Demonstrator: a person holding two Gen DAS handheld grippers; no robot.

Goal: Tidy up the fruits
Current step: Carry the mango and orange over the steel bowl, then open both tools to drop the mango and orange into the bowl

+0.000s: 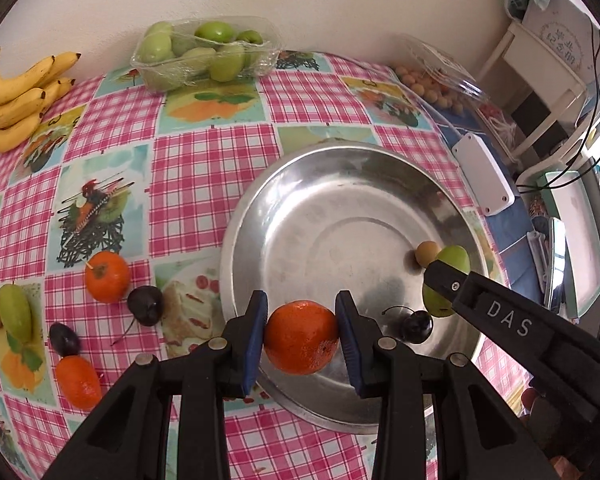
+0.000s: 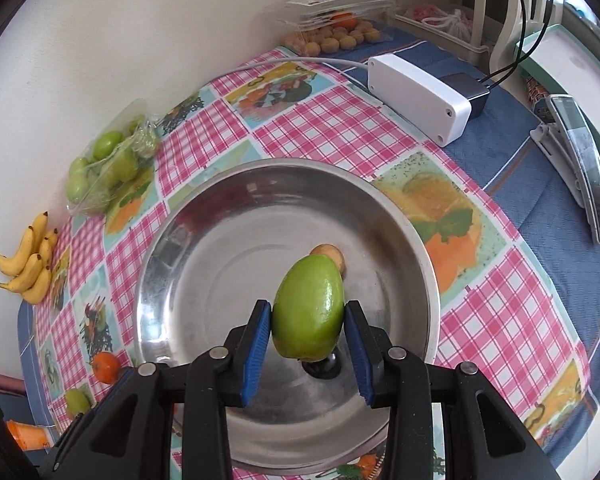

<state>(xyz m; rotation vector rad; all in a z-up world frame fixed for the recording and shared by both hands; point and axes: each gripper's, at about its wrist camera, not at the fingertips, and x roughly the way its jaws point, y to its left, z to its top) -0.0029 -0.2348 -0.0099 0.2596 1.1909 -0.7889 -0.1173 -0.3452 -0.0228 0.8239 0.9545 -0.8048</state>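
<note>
Above the bowl [image 1: 256,208], "DAS"-marked right claw [image 2: 308,318] clamps green fruit [image 2: 309,308], left claw [image 1: 302,334] tangerine [image 1: 301,336].

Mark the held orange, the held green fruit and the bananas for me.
orange [image 1: 300,336]: left wrist view, middle of its peel between the claw pads.
green fruit [image 2: 308,314]: right wrist view, middle of its skin.
bananas [image 1: 18,100]: left wrist view, middle of the bunch.

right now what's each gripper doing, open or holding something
Left gripper: closed on the orange, over the near rim of the metal bowl.
Right gripper: closed on the green fruit, over the bowl.
</note>
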